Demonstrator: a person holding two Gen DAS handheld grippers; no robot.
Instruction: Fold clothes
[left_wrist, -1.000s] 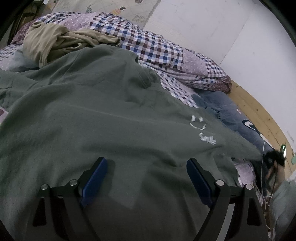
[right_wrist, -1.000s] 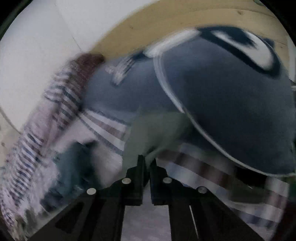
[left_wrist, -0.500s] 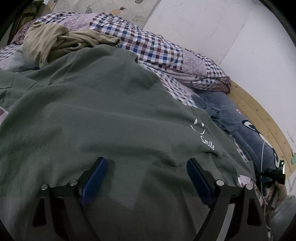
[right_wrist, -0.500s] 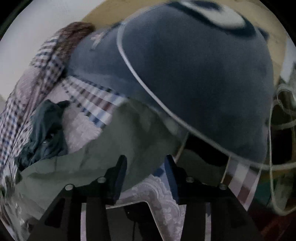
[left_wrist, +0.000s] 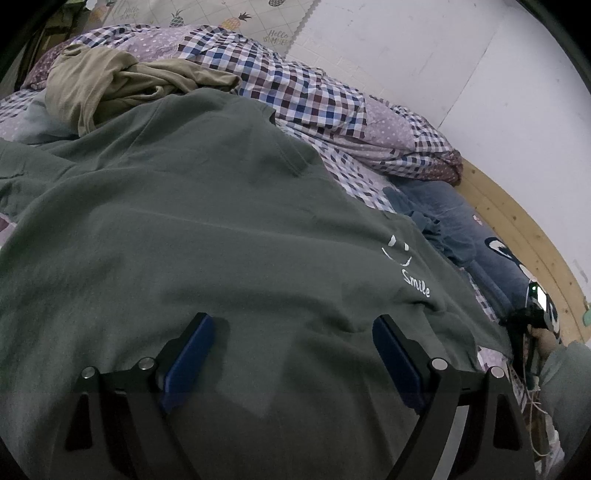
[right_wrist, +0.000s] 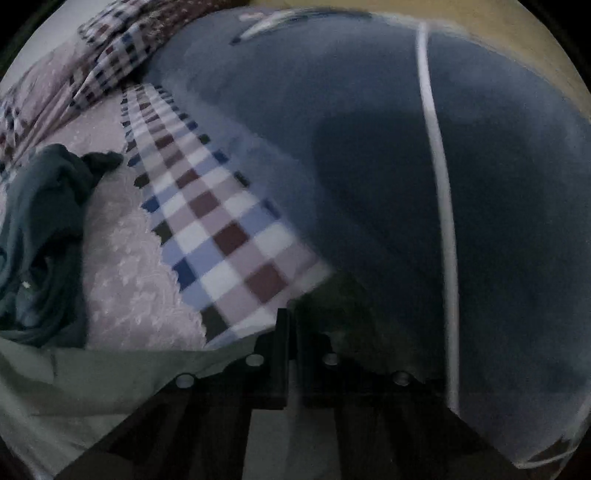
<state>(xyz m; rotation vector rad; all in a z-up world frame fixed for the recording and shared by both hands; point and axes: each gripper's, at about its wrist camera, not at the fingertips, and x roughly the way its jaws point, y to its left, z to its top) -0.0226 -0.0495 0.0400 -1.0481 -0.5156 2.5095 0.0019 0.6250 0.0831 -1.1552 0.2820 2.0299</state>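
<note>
Green shirt (left_wrist: 207, 240) spreads under the wide-open left gripper (left_wrist: 291, 354); right gripper (right_wrist: 291, 328) pinches its edge.

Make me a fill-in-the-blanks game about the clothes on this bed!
1. The word printed in white on the green shirt is ____.
2. The crumpled garment lying past the green shirt's far edge is coloured ____.
3. The left gripper hovers over the shirt with its jaws ____.
4. The quilt bunched against the wall has a ____ pattern.

Missing words: Smile; tan; open; checked
</note>
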